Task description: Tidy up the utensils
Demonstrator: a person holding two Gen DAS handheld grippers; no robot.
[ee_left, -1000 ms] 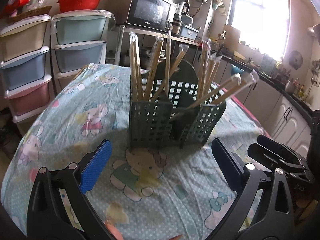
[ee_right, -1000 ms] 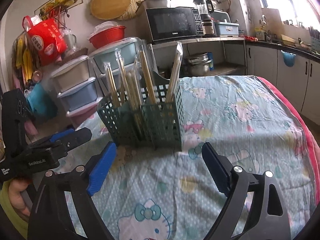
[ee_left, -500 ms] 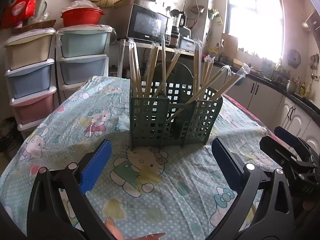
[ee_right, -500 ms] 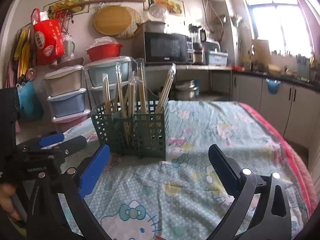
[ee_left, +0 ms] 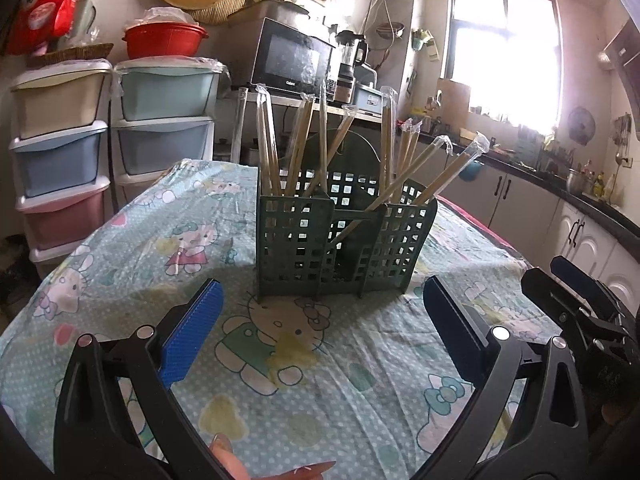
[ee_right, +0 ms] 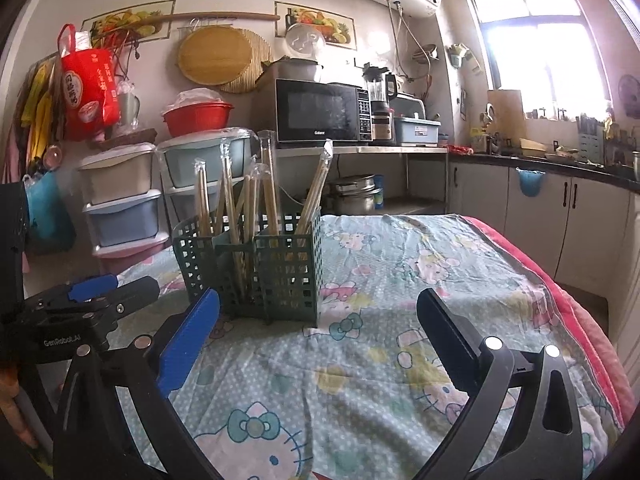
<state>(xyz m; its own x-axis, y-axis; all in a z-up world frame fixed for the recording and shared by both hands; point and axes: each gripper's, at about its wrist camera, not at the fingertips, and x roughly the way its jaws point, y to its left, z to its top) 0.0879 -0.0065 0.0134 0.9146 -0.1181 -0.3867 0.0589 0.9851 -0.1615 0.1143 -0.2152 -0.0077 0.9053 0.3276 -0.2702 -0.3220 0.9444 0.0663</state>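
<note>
1. While both tools hang above the table, the left gripper [ee_left: 320, 312] has its blue-padded jaws spread wide and holds nothing.
2. Likewise, the right gripper [ee_right: 318, 320] is spread wide and empty; it also shows at the right edge of the left wrist view.
3. A dark green utensil caddy [ee_left: 340, 240] stands upright on the cartoon-print tablecloth [ee_left: 280, 380], ahead of both tools and apart from them.
4. Wrapped chopsticks [ee_left: 266, 140] fill the caddy's compartments: those on its left stand near upright, while two on its right lean outward toward the window [ee_left: 504, 52].
5. Behind the table, stacked pastel drawer units [ee_right: 120, 200] line the wall beside a microwave [ee_right: 320, 112] on a metal shelf.
6. A red basin [ee_right: 198, 118] sits on top of one drawer stack.
</note>
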